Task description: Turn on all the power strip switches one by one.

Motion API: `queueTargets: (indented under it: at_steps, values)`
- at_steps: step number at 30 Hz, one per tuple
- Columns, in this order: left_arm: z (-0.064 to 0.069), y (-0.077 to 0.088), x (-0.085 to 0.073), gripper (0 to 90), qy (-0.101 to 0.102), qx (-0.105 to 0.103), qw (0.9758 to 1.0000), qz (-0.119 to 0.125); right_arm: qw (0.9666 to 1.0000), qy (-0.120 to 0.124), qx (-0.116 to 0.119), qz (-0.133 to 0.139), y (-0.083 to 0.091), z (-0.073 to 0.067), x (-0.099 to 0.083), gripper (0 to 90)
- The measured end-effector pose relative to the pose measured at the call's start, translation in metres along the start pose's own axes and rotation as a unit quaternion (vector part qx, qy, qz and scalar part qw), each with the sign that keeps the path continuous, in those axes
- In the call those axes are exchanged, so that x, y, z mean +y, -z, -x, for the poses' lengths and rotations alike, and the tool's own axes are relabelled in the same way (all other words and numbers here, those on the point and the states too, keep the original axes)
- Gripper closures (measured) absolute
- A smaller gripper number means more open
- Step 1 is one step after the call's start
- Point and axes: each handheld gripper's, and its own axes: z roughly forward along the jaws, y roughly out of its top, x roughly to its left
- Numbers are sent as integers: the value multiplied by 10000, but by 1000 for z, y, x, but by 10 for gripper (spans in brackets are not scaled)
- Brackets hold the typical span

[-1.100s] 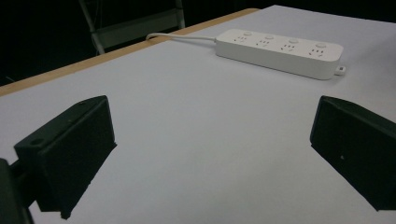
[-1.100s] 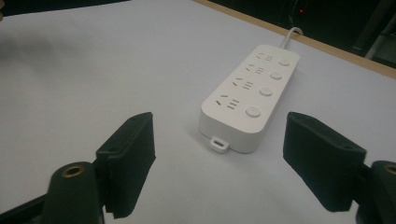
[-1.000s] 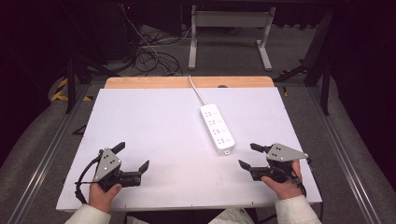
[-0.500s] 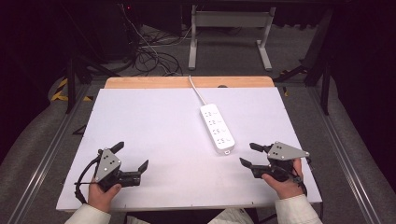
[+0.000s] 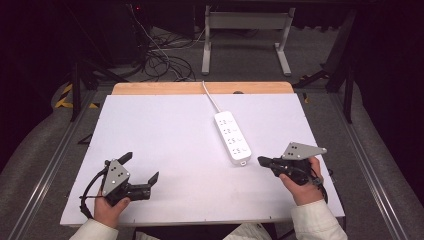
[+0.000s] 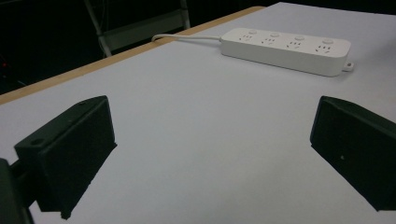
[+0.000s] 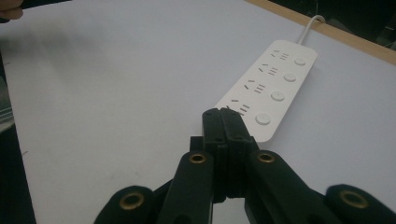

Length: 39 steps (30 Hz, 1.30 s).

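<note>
A white power strip [image 5: 232, 136] with several sockets lies right of centre on the white table [image 5: 165, 130], its cord [image 5: 210, 97] running off the far edge. My left gripper [image 5: 141, 166] rests near the front left edge, jaws wide open with nothing between them. In the left gripper view the strip [image 6: 286, 50] lies far ahead of that gripper [image 6: 210, 149]. My right gripper [image 5: 261, 160] sits at the front right, its jaws having just closed together on nothing. In the right gripper view its tips [image 7: 219, 114] stand just short of the strip's near end [image 7: 268, 95].
A wooden strip [image 5: 160, 88] borders the table's far edge. Beyond it, loose cables [image 5: 165, 60] lie on the floor beside a metal stand [image 5: 245, 30]. Metal rails [image 5: 50, 165] run along both sides of the table.
The right gripper's jaws stood apart earlier and are now pressed together, with nothing in them. The left gripper and the power strip have kept still.
</note>
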Motion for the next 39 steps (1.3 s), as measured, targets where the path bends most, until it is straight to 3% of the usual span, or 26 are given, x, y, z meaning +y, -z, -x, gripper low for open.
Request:
queueTargets:
  at_steps: [11, 24, 39]
  values:
    - [-1, 1, 0, 4, 4, 28, 10000, 8, 9998, 43, -112, -168, -11, 7, 22, 900]
    - [-1, 1, 0, 4, -8, 25, 10000, -4, 9980, -74, -193, -594, -39, 25, 41, 900]
    - [-2, 1, 0, 6, -8, 16, 10000, -8, 9919, -268, -192, -1231, -77, 39, 46, 900]
